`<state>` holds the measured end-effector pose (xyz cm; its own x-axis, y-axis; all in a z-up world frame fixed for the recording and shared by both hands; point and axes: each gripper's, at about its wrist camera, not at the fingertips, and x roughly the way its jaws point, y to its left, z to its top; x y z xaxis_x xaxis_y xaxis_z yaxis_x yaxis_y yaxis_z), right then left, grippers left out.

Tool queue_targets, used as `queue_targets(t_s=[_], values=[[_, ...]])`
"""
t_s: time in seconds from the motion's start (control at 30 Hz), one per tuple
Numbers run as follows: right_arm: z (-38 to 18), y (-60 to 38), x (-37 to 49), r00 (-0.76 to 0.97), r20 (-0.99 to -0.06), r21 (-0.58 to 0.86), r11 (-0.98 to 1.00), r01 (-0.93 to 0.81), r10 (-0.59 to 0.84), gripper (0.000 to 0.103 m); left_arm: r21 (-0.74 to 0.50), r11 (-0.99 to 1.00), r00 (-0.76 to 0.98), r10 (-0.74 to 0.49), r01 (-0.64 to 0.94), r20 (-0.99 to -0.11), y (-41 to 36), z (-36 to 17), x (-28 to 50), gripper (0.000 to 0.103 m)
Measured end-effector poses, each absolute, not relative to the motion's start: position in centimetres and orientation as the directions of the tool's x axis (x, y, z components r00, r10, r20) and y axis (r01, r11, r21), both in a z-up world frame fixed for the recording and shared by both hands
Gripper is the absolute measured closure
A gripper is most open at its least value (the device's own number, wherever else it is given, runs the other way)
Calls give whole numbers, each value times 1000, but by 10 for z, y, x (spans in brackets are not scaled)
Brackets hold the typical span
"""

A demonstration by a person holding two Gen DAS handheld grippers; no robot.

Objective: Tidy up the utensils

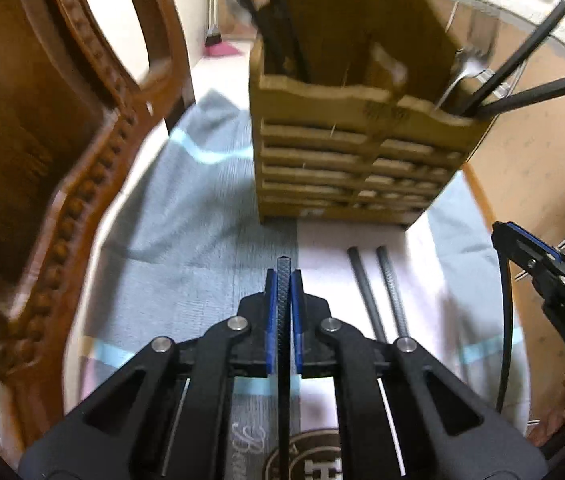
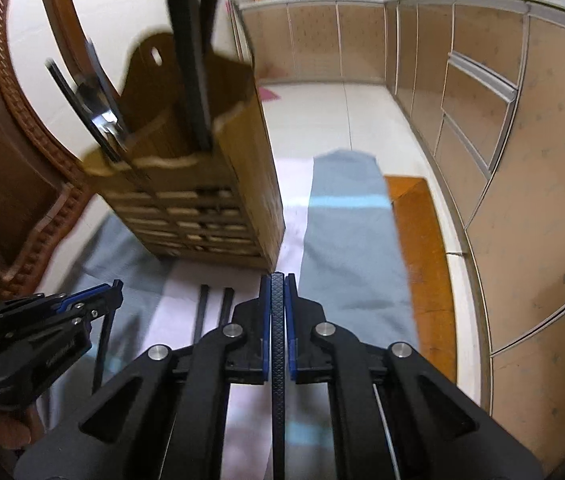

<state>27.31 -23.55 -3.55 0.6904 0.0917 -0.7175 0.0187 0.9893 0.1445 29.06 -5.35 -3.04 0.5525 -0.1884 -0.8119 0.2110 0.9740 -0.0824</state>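
Note:
A slatted wooden utensil holder [image 1: 354, 152] [image 2: 202, 208] stands upright on the cloth, with black handles and a metal fork [image 1: 464, 76] sticking out of its compartments. My left gripper [image 1: 283, 276] is shut on a black textured chopstick [image 1: 283, 360] that runs back between its blue pads. My right gripper [image 2: 277, 282] is shut on a matching black chopstick [image 2: 277, 360]. Each gripper also shows in the other's view, the right gripper [image 1: 500, 230] and the left gripper [image 2: 116, 286], each with its stick hanging down. Two more dark chopsticks [image 1: 374, 292] [image 2: 214, 310] lie side by side on the cloth before the holder.
A grey and white cloth [image 1: 202, 220] covers the small table, whose orange edge [image 2: 422, 248] shows at the right. A carved wooden chair [image 1: 62, 160] stands close on the left. Kitchen cabinets [image 2: 522, 160] line the right, across a light floor.

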Motion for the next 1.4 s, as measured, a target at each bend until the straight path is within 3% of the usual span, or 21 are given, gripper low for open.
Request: queue_targets(t_s=[0.4, 0.83, 1.4], values=[[52, -218, 185, 823, -555, 138, 989, -53, 122, 96, -92, 944, 718, -302, 317, -627, -41, 80, 200, 97], [113, -219, 117, 904, -411, 167, 985, -49, 115, 96, -130, 938, 805, -343, 322, -484, -6, 126, 159, 97], [123, -194, 118, 897, -436, 100, 994, -34, 74, 96, -165, 928, 810, -373, 335, -453, 8, 121, 172, 97]])
